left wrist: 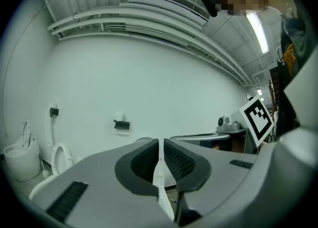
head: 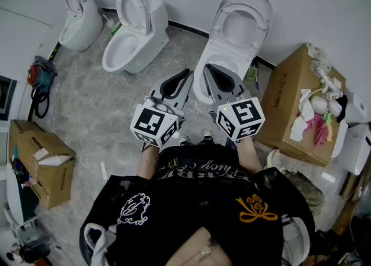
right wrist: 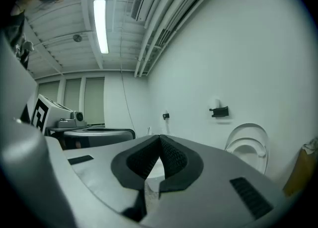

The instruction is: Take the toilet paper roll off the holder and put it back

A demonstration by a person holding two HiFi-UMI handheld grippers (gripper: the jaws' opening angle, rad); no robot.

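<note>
A small black paper holder [left wrist: 121, 124] is fixed to the white wall far ahead of both grippers. It also shows in the right gripper view as the holder [right wrist: 219, 111]. A pale shape sits on top of it, too small to tell as a roll. My left gripper [head: 186, 75] and right gripper [head: 207, 69] are held side by side in front of the person's chest, pointing at the toilets. The left gripper [left wrist: 160, 145] is shut with only a thin slit between its pads and nothing in it. The right gripper [right wrist: 160, 140] is shut and empty too.
Three white toilets stand along the wall: one with its lid up [head: 235, 39] straight ahead, another [head: 136, 30] to its left, a third [head: 81, 21] at far left. A cardboard box [head: 290, 105] with rubbish stands at the right, another box [head: 43, 166] at the left. A second black fixture [right wrist: 166, 115] is on the wall.
</note>
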